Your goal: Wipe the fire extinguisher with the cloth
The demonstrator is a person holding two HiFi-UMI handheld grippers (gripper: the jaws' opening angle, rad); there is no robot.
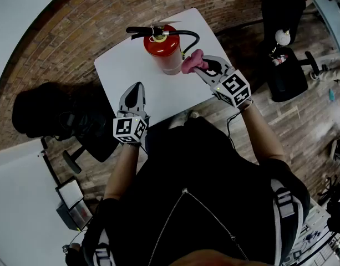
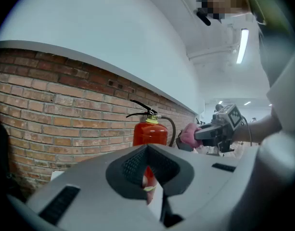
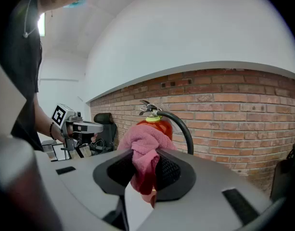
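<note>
Right tongs (image 1: pixel 201 66) gripping cloth (image 1: pixel 191 61), extinguisher (image 1: pixel 161 46) beside, white table (image 1: pixel 131 65)

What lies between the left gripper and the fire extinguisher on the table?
Bare white table, nothing else: the head view shows the stretch from the left gripper to the fire extinguisher empty. The pink cloth is off at the extinguisher's right.
</note>
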